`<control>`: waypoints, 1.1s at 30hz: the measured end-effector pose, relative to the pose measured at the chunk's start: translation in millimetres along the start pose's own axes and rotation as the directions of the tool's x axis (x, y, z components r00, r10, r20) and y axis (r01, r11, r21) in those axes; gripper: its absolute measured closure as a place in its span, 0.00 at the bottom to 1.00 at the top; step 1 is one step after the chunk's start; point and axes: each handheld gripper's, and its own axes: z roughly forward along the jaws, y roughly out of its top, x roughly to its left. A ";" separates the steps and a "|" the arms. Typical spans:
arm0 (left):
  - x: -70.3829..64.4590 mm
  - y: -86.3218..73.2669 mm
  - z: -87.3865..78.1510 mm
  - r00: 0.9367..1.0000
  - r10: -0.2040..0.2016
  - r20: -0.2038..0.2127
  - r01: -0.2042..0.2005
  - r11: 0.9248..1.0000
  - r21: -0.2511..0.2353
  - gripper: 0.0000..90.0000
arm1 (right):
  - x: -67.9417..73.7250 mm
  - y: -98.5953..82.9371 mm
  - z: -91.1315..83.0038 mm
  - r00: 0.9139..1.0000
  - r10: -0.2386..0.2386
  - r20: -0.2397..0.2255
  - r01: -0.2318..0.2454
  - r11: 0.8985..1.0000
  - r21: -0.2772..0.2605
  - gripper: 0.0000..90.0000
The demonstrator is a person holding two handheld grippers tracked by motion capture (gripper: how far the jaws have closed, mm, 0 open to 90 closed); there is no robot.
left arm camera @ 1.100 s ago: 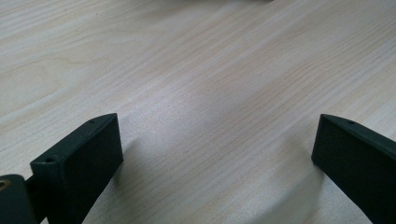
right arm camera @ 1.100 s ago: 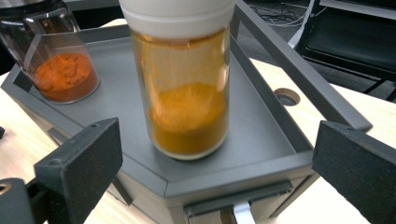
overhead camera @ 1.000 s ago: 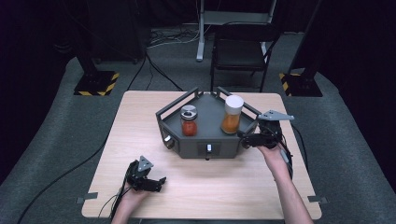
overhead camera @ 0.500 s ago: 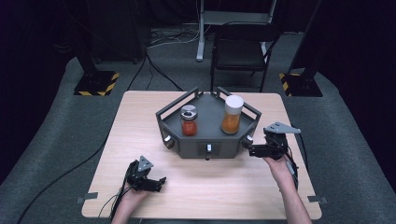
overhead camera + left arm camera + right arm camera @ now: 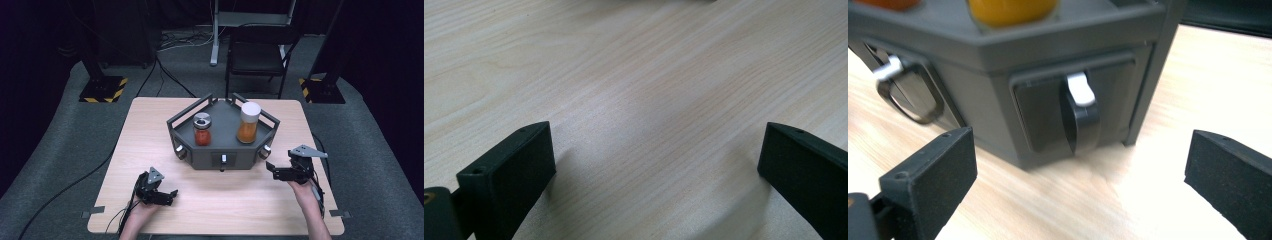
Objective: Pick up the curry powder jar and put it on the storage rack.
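A dark grey six-sided tray stand (image 5: 200,151) sits mid-table. It carries a red-filled jar with a metal lid (image 5: 202,129) and a taller orange-filled jar with a white lid (image 5: 248,122). My right gripper (image 5: 271,170) is open just right of the stand's front right face, its jaws wide apart. In the right gripper view that face (image 5: 1048,112) shows a dark handle with a white tip (image 5: 1081,112), and the orange jar (image 5: 1010,9) stands above. My left gripper (image 5: 170,196) rests open on the table near the front left; in its own view its jaws stand over bare wood (image 5: 649,110).
The wooden table (image 5: 150,125) stands on grey carpet. A black chair (image 5: 257,57) is behind the far edge, with a metal stand (image 5: 215,30) and hazard-striped bases (image 5: 102,89) farther back. Cables (image 5: 125,215) trail off the front left edge.
My right gripper has pulled back from the stand's right side toward the front of the table and dropped lower. The left gripper has stayed put.
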 end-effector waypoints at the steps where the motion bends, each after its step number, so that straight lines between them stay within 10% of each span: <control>1: 0.1 0.0 0.0 1.000 0.001 0.000 -0.001 1.000 0.000 0.02 | 0.2 -2.1 -0.3 1.000 -0.001 0.003 0.001 1.000 0.002 0.00; 33: -0.7 -0.2 0.0 1.000 -0.004 -0.002 0.004 1.000 -0.001 0.02 | -13.7 -72.9 0.4 0.997 0.047 0.069 -0.056 0.989 0.136 0.00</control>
